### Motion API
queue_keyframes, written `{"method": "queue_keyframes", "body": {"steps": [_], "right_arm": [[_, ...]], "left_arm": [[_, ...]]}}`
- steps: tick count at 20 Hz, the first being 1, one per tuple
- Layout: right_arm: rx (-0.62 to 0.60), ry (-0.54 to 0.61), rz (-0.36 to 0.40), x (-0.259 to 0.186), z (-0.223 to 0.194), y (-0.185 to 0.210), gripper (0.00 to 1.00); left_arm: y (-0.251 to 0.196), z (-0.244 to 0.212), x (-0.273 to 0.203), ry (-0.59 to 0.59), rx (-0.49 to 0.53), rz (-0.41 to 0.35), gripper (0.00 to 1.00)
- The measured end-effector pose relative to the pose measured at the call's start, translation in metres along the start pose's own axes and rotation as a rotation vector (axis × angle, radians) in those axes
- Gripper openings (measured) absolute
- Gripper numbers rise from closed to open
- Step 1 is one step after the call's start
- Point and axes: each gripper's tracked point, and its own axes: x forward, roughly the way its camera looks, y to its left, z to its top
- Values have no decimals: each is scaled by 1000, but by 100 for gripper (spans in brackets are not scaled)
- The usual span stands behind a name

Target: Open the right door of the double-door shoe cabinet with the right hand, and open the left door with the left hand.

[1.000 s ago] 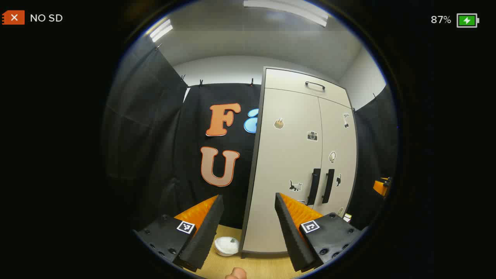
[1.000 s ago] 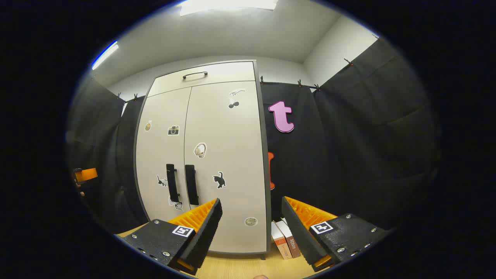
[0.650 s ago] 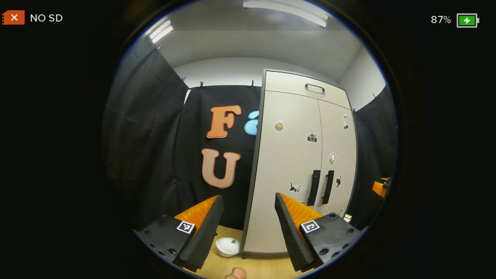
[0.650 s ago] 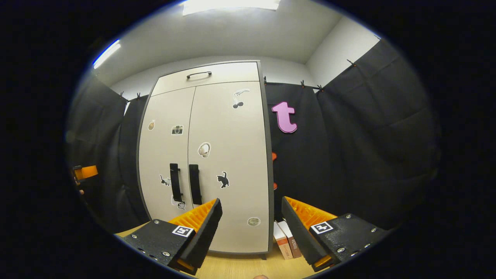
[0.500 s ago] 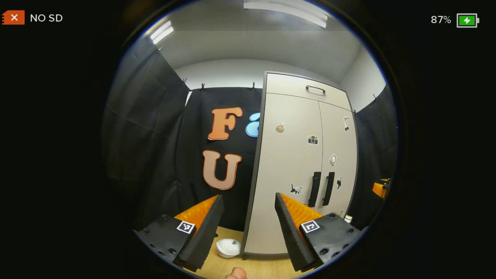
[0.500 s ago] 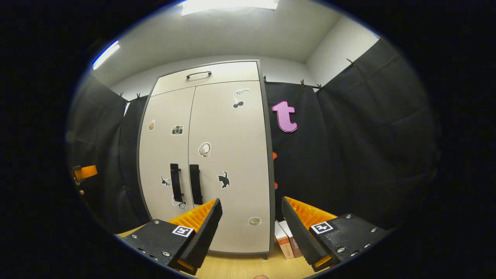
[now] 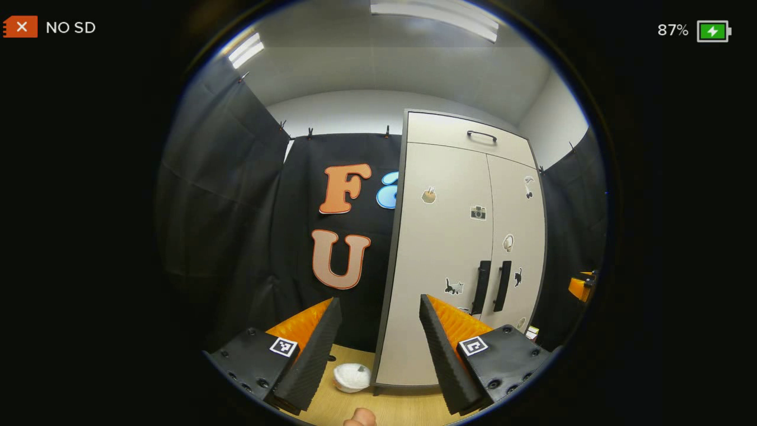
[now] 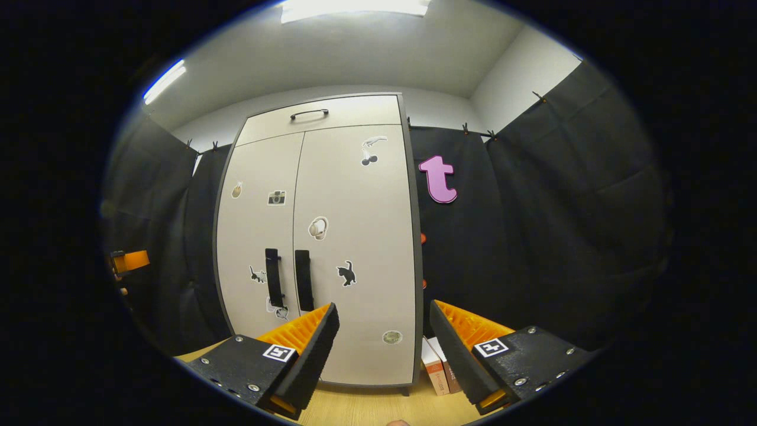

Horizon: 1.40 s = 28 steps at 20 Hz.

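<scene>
The shoe cabinet (image 8: 319,236) stands upright ahead on the worktop (image 8: 366,408), both doors closed; its stickers are too small to make out. The left hand-held gripper (image 7: 378,349) and right hand-held gripper (image 8: 383,355) are both spread wide, holding nothing, well short of the handles (image 8: 288,279)

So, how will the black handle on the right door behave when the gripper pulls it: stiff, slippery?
The right door's handle is a straight vertical bar, so probably stiff. Its smooth look suggests some slip. The closed right door should swing out, not tip.
</scene>
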Motion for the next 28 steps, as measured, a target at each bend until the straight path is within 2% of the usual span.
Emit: {"method": "queue_keyframes", "body": {"steps": [7, 13, 19, 28], "right_arm": [[-3, 16, 14, 8, -7, 17, 94], [-1, 37, 43, 23, -15, 46, 94], [30, 63, 78, 57, -25, 81, 94], [47, 75, 83, 124, -36, 120, 94]], "left_arm": [[5, -2, -8, 11, 5, 0, 81], [13, -7, -11, 30, 21, -2, 81], [20, -17, -8, 63, 10, -14, 81], [33, -24, 1, 66, 22, -16, 81]]}}
